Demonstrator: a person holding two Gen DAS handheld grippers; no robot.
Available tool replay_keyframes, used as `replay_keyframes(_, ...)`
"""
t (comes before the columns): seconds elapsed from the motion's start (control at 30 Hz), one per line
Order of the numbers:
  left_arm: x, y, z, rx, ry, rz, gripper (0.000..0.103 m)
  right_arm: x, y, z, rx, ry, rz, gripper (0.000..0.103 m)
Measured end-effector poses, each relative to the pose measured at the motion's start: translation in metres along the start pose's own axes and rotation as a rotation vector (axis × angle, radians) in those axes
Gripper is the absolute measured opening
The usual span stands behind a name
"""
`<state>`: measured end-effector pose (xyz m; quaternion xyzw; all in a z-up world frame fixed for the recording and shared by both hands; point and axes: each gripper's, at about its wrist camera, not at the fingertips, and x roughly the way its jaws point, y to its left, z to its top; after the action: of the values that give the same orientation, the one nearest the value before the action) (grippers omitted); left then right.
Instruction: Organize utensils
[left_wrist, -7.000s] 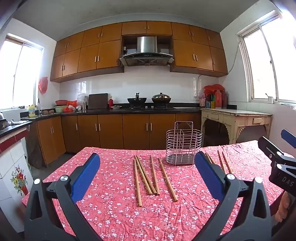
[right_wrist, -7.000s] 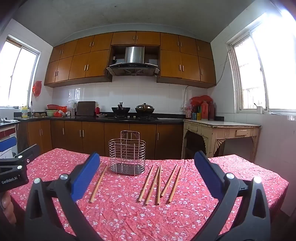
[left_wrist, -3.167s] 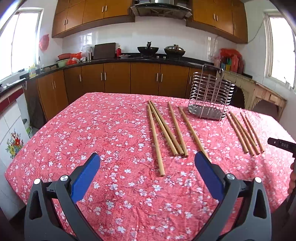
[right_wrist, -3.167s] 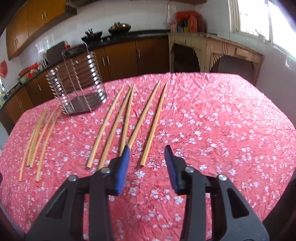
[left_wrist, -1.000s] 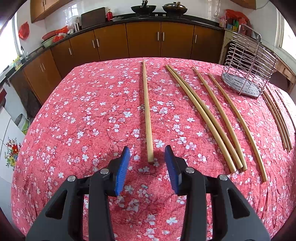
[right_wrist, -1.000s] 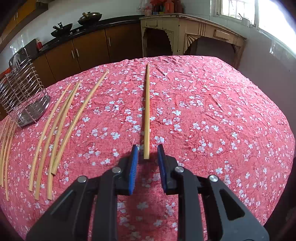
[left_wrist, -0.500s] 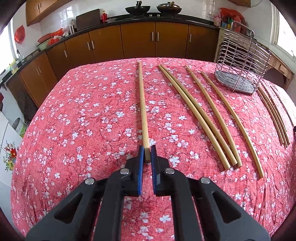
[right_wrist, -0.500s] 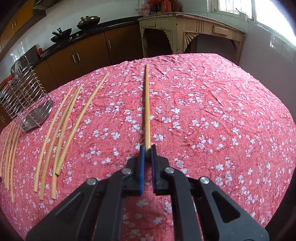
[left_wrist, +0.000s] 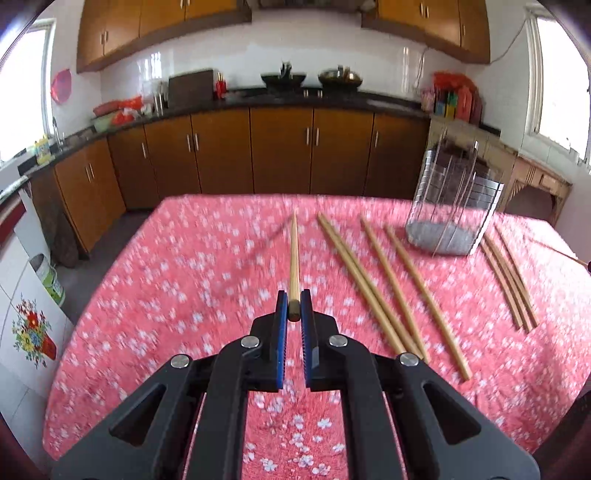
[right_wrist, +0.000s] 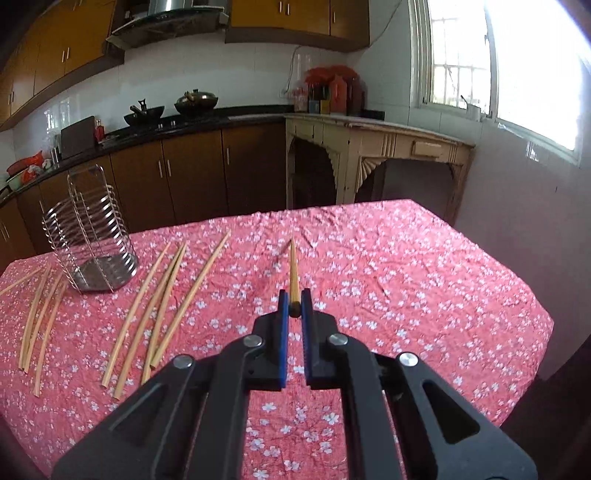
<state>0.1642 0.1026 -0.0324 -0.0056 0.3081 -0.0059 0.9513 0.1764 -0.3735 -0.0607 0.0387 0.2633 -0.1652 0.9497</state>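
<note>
My left gripper (left_wrist: 294, 308) is shut on the near end of a wooden chopstick (left_wrist: 294, 254), which points away from me above the red flowered tablecloth (left_wrist: 177, 280). In the right wrist view my right gripper (right_wrist: 294, 305) is likewise shut on the end of another chopstick (right_wrist: 293, 266), lifted off the cloth. A wire utensil holder (left_wrist: 452, 206) stands at the far right of the table in the left wrist view and, as the utensil holder (right_wrist: 92, 240), at the far left in the right wrist view. Several loose chopsticks (left_wrist: 373, 284) lie beside it.
More chopsticks (left_wrist: 508, 277) lie right of the holder; another bunch of chopsticks (right_wrist: 162, 295) lies between the holder and my right gripper. Brown kitchen cabinets (left_wrist: 280, 151) run behind the table. A cream side table (right_wrist: 373, 155) stands at the back right, near the window.
Both grippers shut on a chopstick end, then rose, lifting the two chopsticks off the cloth. The views tilted up, showing more of the kitchen.
</note>
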Motion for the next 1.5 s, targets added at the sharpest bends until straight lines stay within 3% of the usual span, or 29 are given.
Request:
replay_keyframes(0.17, -0.022, 0.003, 0.033, -0.024, -0.107, -0.005, 0.007, -0.014, 0.002, 0.029, -0.008, -0.085, -0.006, 0.007)
replay_keyframes(0.43, -0.028, 0.004, 0.069, -0.047, -0.201, 0.023, 0.007, -0.017, 0.005, 0.067, -0.003, -0.174, 0.002, 0.007)
replay_keyframes(1.0, -0.031, 0.003, 0.117, -0.084, -0.265, 0.035, 0.007, -0.021, 0.006, 0.131, 0.041, -0.228, 0.071, 0.007)
replay_keyframes(1.2, -0.038, -0.003, 0.120, -0.069, -0.284, 0.029, 0.007, -0.032, 0.012, 0.137, 0.021, -0.236, 0.093, 0.007)
replay_keyframes(1.5, -0.059, -0.022, 0.138, -0.058, -0.331, -0.028, 0.007, -0.070, 0.025, 0.161, 0.021, -0.273, 0.198, 0.007)
